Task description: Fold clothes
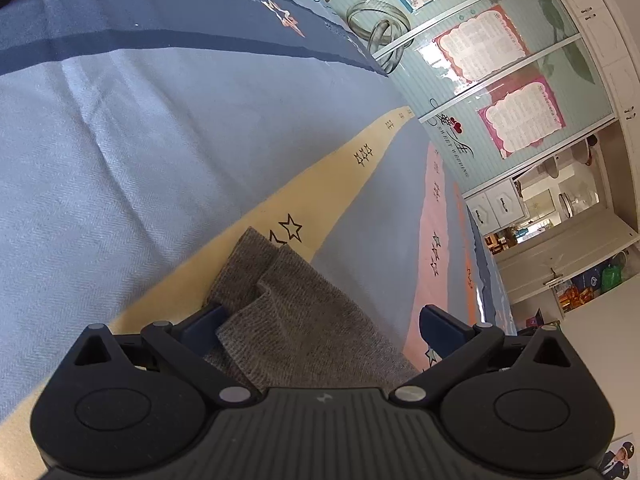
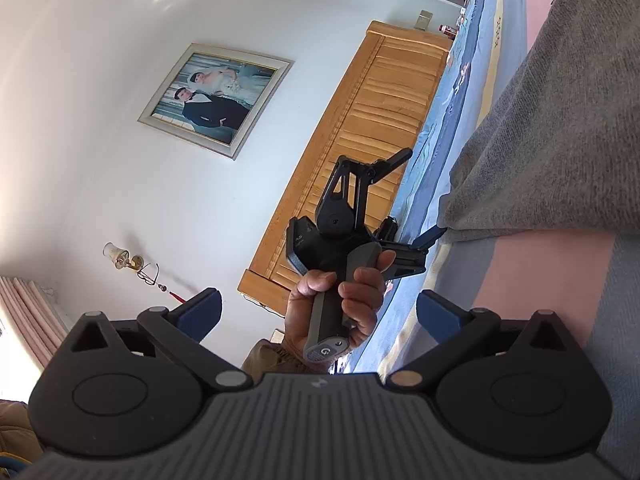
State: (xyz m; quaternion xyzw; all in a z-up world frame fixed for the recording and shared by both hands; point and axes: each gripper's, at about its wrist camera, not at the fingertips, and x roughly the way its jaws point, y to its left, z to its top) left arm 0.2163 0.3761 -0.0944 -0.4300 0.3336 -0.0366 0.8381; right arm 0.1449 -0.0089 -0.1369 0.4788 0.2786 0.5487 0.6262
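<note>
A grey knitted garment (image 1: 296, 312) lies on the striped bedspread (image 1: 120, 140), its folded corner reaching a yellow stripe with stars. My left gripper (image 1: 320, 320) is open, with the cloth lying between the fingers and against the left fingertip (image 1: 208, 320). In the right wrist view the same garment (image 2: 560, 140) lies on the bed at the right, and the left gripper (image 2: 414, 200), held in a hand, is open at its edge. My right gripper (image 2: 318, 312) is open and empty, away from the cloth.
The bedspread (image 2: 560, 280) has blue, pink and yellow stripes. A wooden headboard (image 2: 360, 140) stands by a white wall with a framed photo (image 2: 212, 98). Mint sliding wardrobe doors (image 1: 500, 60) stand beyond the bed's far edge.
</note>
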